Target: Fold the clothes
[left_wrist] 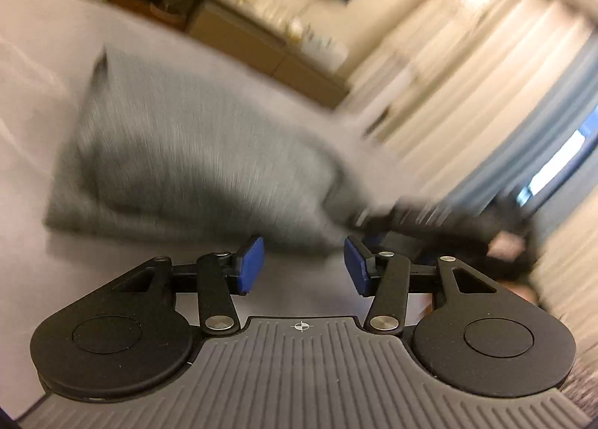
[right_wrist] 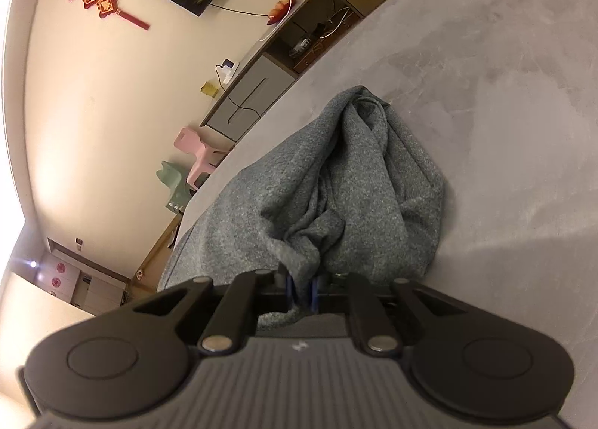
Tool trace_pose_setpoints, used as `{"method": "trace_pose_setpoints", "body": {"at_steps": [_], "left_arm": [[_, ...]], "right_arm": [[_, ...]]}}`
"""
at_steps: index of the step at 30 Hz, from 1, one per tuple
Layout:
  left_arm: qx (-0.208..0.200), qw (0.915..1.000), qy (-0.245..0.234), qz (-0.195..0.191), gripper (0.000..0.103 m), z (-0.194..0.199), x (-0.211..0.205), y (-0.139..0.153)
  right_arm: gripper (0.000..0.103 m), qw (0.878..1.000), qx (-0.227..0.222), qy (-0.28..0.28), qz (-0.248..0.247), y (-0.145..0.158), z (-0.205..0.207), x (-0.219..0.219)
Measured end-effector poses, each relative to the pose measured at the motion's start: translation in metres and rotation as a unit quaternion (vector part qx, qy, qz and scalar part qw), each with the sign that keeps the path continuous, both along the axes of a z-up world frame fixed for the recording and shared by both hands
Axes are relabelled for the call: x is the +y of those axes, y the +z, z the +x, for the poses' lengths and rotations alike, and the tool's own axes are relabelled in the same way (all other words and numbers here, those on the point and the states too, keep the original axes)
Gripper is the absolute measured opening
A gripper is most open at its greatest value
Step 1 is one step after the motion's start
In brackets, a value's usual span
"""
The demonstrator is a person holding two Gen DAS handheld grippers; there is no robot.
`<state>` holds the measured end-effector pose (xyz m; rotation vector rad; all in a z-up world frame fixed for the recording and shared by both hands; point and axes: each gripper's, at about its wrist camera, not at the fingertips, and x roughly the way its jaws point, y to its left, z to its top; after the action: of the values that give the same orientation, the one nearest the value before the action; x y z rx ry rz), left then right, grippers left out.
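A grey garment (right_wrist: 336,182) lies bunched in a heap on a pale grey table (right_wrist: 504,111). The right claw (right_wrist: 302,288) is clamped on the near edge of the garment: its blue pads (right_wrist: 289,288) sit close together with a fold of the cloth pinched between them, and a bit of the cloth hangs out behind the pads toward the camera. From that pinch the garment rises away in creased folds toward the far edge of the table.

In the blurred left wrist view, the left claw (left_wrist: 303,264) stands with its blue pads (left_wrist: 251,260) well apart and nothing between them. The garment (left_wrist: 194,152) lies on the table (left_wrist: 45,100) just beyond this claw, its near hem close in front of the fingertips, not touching them.
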<state>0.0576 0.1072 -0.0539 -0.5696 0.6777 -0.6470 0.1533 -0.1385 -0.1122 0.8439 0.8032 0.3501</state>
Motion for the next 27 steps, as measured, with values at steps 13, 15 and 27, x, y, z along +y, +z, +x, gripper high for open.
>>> {"method": "trace_pose_setpoints", "body": {"at_steps": [13, 15, 27], "left_arm": [[0.070, 0.9899, 0.122, -0.019, 0.026, 0.029, 0.058, -0.023], [0.035, 0.9925, 0.118, -0.003, 0.044, 0.021, 0.050, 0.002], [0.057, 0.9874, 0.058, 0.136, 0.026, 0.116, 0.027, -0.009]], "right_arm": [[0.033, 0.992, -0.001, -0.069, -0.102, 0.013, -0.017, -0.021], [0.032, 0.981, -0.019, -0.096, -0.167, 0.031, -0.024, -0.019], [0.033, 0.926, -0.086, 0.113, -0.349, 0.049, 0.073, 0.061]]}}
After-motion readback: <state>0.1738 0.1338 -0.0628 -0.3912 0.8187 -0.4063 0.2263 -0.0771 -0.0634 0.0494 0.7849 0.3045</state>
